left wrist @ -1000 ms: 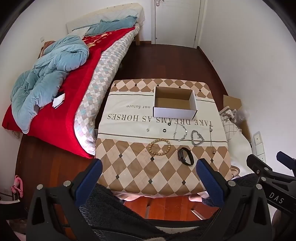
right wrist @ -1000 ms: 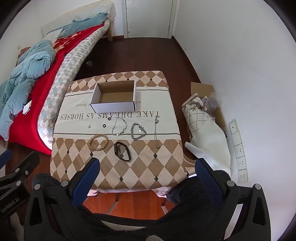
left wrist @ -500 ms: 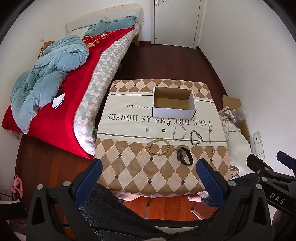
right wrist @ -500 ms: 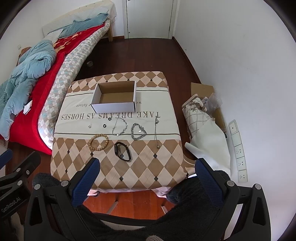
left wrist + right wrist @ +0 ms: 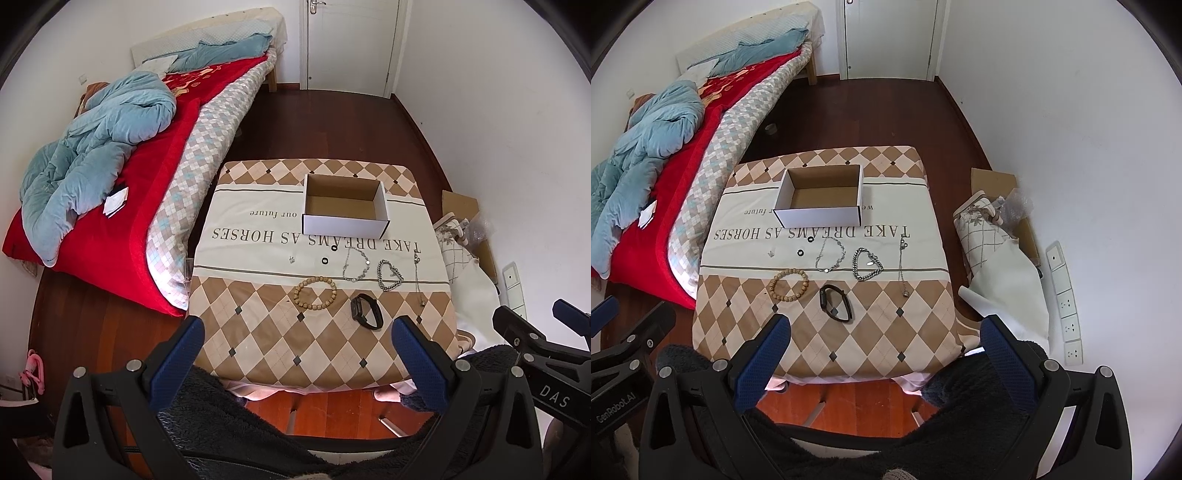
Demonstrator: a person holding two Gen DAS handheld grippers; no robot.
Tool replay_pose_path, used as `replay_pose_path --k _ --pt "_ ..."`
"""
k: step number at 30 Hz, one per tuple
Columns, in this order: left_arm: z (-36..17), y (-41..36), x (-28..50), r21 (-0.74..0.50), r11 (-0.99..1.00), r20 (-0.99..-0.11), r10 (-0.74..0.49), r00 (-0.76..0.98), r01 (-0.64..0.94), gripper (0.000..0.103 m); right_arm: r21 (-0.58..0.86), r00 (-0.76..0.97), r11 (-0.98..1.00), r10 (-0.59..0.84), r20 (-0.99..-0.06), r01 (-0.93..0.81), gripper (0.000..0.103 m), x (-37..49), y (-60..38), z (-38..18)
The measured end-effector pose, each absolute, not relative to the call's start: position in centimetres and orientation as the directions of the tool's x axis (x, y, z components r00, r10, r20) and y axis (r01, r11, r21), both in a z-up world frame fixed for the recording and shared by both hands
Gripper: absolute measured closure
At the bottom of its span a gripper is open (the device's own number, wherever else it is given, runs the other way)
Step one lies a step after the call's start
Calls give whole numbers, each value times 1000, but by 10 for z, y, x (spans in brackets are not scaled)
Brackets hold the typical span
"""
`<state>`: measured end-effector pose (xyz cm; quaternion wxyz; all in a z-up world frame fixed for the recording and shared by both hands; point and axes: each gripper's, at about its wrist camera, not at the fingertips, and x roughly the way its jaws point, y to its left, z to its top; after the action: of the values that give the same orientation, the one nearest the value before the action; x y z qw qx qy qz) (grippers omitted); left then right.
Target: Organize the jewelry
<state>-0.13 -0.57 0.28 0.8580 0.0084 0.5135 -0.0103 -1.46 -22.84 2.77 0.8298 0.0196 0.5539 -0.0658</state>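
Jewelry lay in a loose row on the table [image 5: 258,332] between the open cardboard box [image 5: 345,221] and the near edge: a wooden bead bracelet [image 5: 315,292], a black band [image 5: 366,311], a heart-shaped chain [image 5: 388,275], a thin chain [image 5: 830,254] and a pendant necklace [image 5: 903,267]. We found the left gripper [image 5: 295,354] and the right gripper [image 5: 882,350] both spread wide, grasping nothing, held above the near edge. The box contained nothing.

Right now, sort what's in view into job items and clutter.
For the job: cardboard box, bead bracelet, black watch, heart-shaped chain, silver bracelet, thin necklace, two small rings.

Just lying about: blue duvet, bed, folded cloth on the floor.
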Motion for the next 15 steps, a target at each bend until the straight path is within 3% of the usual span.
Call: replay_pose_path --k 15 --pt "6 -8 -3 -2 999 -881 -17 473 32 0 -44 379 990 -92 -921 133 0 -15 -230 33"
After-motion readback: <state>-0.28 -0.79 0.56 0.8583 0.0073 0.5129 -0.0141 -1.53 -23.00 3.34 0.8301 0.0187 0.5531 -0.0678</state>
